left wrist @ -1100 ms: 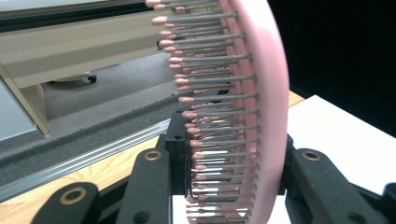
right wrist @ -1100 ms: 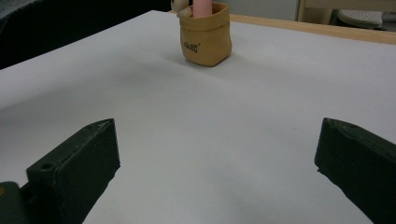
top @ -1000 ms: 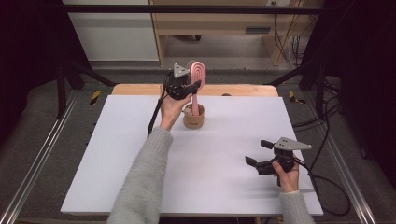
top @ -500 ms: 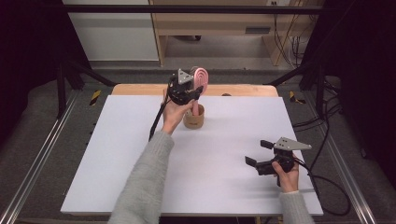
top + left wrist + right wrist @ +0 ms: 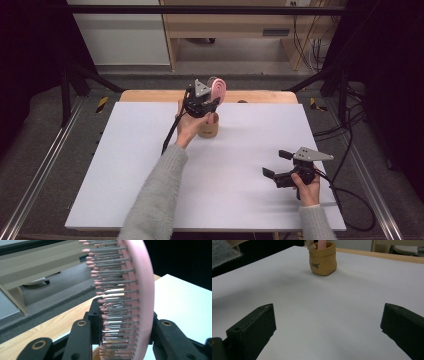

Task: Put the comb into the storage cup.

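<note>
1. Left gripper clamped on the pink hairbrush, head up, bristles between its jaws.
2. Brush handle sits in the tan pouch at the white table's far edge.
3. Right gripper released, jaws wide, resting near right, well apart.
</note>
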`<state>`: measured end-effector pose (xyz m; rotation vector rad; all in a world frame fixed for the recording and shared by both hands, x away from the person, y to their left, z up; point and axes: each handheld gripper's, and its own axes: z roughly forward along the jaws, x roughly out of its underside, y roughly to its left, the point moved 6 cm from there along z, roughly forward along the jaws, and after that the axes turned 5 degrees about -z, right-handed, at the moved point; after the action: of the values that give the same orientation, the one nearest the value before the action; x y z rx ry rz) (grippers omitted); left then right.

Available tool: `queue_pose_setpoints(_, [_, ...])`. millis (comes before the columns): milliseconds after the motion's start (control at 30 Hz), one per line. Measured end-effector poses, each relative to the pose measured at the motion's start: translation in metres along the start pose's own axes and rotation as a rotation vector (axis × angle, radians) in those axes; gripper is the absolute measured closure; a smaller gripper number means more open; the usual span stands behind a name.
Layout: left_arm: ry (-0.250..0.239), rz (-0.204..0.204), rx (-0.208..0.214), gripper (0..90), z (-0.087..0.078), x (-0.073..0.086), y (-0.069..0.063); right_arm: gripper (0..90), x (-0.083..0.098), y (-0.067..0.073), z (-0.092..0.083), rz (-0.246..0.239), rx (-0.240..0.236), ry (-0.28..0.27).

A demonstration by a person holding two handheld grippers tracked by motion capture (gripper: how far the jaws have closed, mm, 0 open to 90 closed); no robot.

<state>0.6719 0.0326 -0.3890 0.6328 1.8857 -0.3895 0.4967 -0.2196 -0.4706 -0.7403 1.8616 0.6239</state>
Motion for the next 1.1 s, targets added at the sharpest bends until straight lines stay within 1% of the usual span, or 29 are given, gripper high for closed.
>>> queue_pose_setpoints(133, [-0.002, -0.003, 0.000, 62.6, 0.000, 0.002, 0.000, 0.3, 0.000, 0.000, 0.000, 0.000, -0.001, -0.001])
queue_pose_setpoints(367, [0.006, -0.027, -0.004, 62.5, 0.002, 0.004, 0.004, 0.4, 0.000, 0.000, 0.000, -0.001, 0.000, 0.000])
queue_pose_setpoints(433, [0.002, -0.043, -0.007, 62.5, 0.002, 0.004, 0.006, 0.3, 0.000, 0.000, 0.000, 0.001, 0.000, -0.001])
queue_pose_setpoints(500, [0.003, -0.047, -0.010, 62.3, 0.001, 0.004, 0.008, 0.3, 0.000, 0.000, 0.000, 0.001, 0.000, -0.002])
queue_pose_setpoints(667, [-0.001, -0.073, -0.014, 62.2, 0.001, 0.005, 0.014, 0.3, 0.000, 0.000, 0.000, 0.001, -0.001, -0.002])
queue_pose_setpoints(800, [-0.005, -0.091, -0.021, 61.7, -0.001, 0.006, 0.020, 0.3, 0.000, 0.000, 0.000, 0.002, -0.001, -0.002])
queue_pose_setpoints(967, [-0.015, -0.125, -0.026, 61.3, -0.003, 0.008, 0.030, 0.3, 0.000, 0.000, 0.000, -0.001, -0.001, -0.003])
queue_pose_setpoints(1100, [-0.018, -0.148, -0.023, 61.1, -0.004, 0.010, 0.034, 0.3, 0.000, 0.000, 0.000, -0.003, -0.001, -0.001])
